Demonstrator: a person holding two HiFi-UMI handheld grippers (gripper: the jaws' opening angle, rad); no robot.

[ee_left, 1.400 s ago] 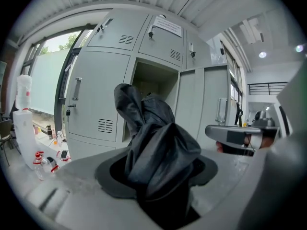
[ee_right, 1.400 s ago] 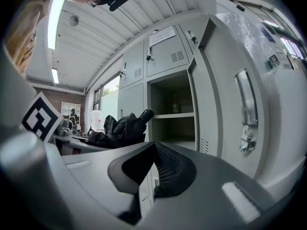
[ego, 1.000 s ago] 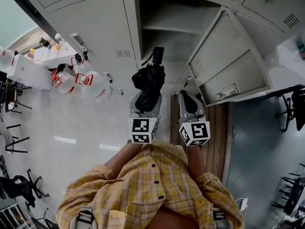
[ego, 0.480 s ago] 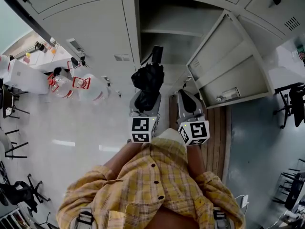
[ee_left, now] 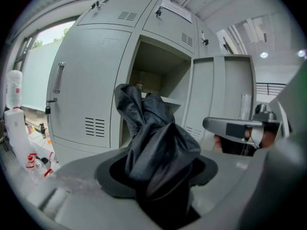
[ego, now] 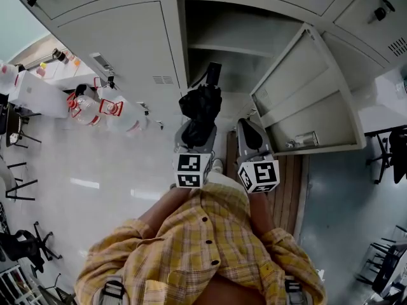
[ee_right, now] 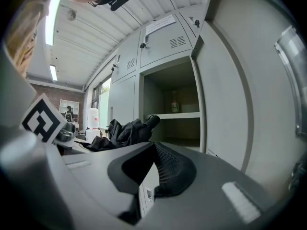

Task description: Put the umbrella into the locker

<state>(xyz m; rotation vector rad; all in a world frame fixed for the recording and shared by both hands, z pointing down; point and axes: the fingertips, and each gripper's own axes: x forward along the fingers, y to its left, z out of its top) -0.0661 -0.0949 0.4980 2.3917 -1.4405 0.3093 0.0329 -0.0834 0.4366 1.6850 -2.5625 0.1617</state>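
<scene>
A folded black umbrella [ego: 200, 110] sticks out of my left gripper [ego: 196, 131], whose jaws are shut on its bunched fabric [ee_left: 153, 143]. Its handle [ego: 213, 74] points at the open locker [ego: 235, 49], just in front of the lower opening. In the left gripper view the umbrella fills the space between the left gripper's [ee_left: 156, 176] jaws. My right gripper [ego: 249, 127] hangs beside it on the right, empty, with its pads meeting at the tips [ee_right: 153, 150]. From the right gripper view the umbrella [ee_right: 127, 131] lies to the left, before the locker shelf [ee_right: 177, 115].
The locker door [ego: 305, 88] stands swung open to the right, close to the right gripper. A small bottle [ee_right: 175, 102] sits on the locker's shelf. Water jugs [ego: 105, 110] and a white box [ego: 38, 94] stand at the left by the closed lockers. Chairs line both edges.
Both grippers have edged forward toward the open locker, the umbrella carried along in the left one. Neither gripper's jaws have changed.
</scene>
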